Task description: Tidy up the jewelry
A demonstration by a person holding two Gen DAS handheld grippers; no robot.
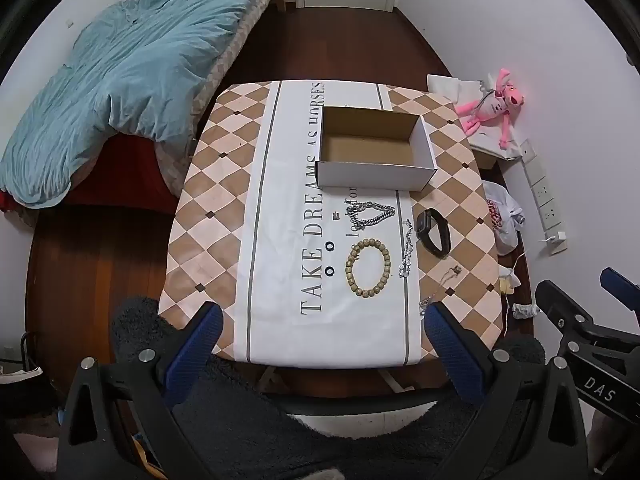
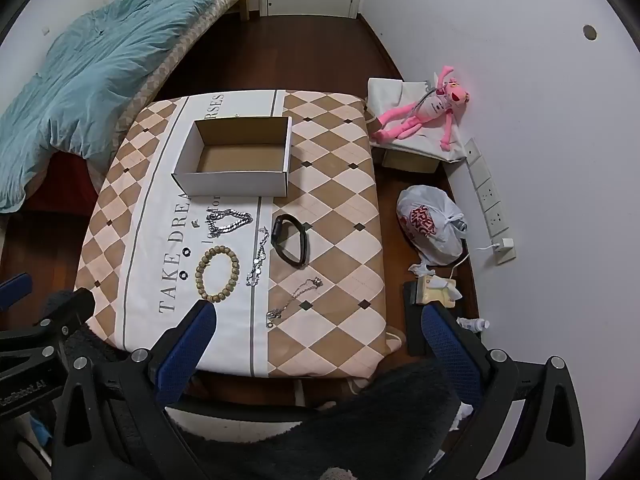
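Hovering near the table [image 1: 208,184], left gripper [image 1: 324,332] and right gripper [image 2: 316,328] gape empty; box [image 1: 376,176] sits far, bead bracelet [image 1: 368,268] nearer.

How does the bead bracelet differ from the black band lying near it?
The bead bracelet is a ring of separate tan beads; the black band is one smooth dark strap with a thicker module at one end. The bracelet lies flat in a round loop on the white cloth; the band stands on edge in an oval on the checkered part. Both lie outside the empty box, untouched.
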